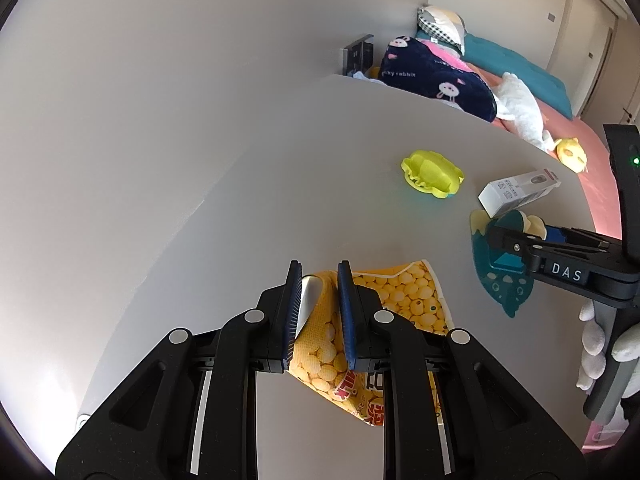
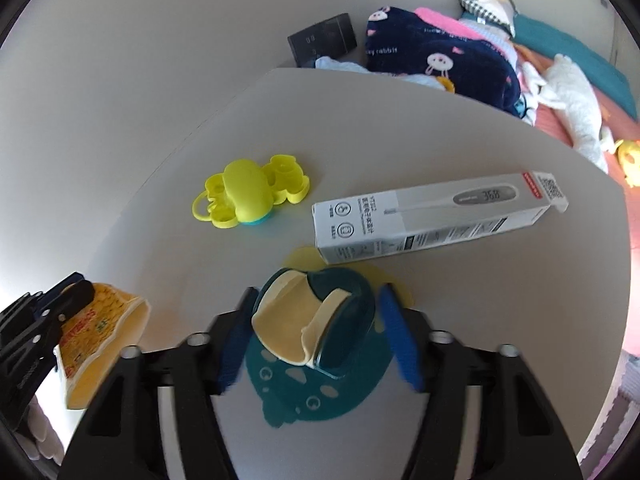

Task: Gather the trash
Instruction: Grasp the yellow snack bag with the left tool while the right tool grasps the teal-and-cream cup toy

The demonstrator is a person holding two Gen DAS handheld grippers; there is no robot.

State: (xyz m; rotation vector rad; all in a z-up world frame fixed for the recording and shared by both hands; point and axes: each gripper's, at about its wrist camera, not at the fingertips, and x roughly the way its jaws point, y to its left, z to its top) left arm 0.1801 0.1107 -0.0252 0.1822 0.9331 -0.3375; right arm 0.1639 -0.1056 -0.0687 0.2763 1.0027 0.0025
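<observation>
Right now the left gripper (image 1: 318, 312) pinches the yellow snack bag (image 1: 384, 332) between its narrow jaws, just above the grey table (image 1: 280, 168). Meanwhile the right gripper (image 2: 316, 340) stands wide around a teal toy (image 2: 320, 320). Only the right wrist view shows the thermometer box (image 2: 432, 216) print clearly.

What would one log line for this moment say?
left gripper: shut on snack bag | right gripper: open around teal holder
</observation>
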